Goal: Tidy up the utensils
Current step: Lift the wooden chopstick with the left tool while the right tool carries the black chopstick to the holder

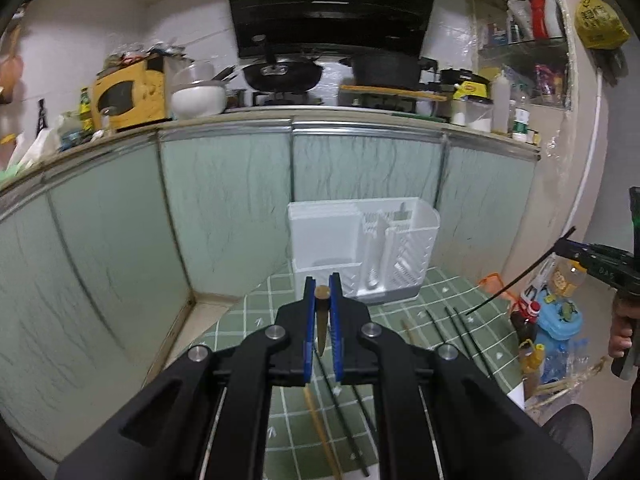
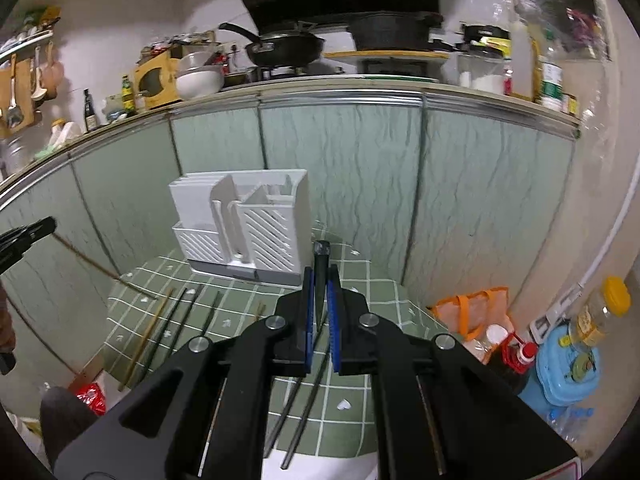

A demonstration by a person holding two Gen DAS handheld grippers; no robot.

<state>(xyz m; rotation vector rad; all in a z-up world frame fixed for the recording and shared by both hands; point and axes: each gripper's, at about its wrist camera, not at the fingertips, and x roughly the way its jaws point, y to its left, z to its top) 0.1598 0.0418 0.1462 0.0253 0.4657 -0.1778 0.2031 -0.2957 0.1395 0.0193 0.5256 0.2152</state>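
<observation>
Left wrist view: left gripper (image 1: 322, 305) clamps a brown chopstick (image 1: 321, 322) at lower centre, the white holder (image 1: 362, 250) just above. Right gripper (image 2: 320, 294) pinches a black chopstick (image 2: 320, 276), apparently end-on; more chopsticks (image 2: 176, 320) lie lower left on the green table (image 2: 372, 280).

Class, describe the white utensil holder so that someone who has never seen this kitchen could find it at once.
Start at the low table covered in green tiles, in front of the pale green cabinet doors. At its far edge stands the white utensil holder, a plastic box with several compartments and slanted slots. Everything else on the table is thin chopsticks lying flat.
</observation>
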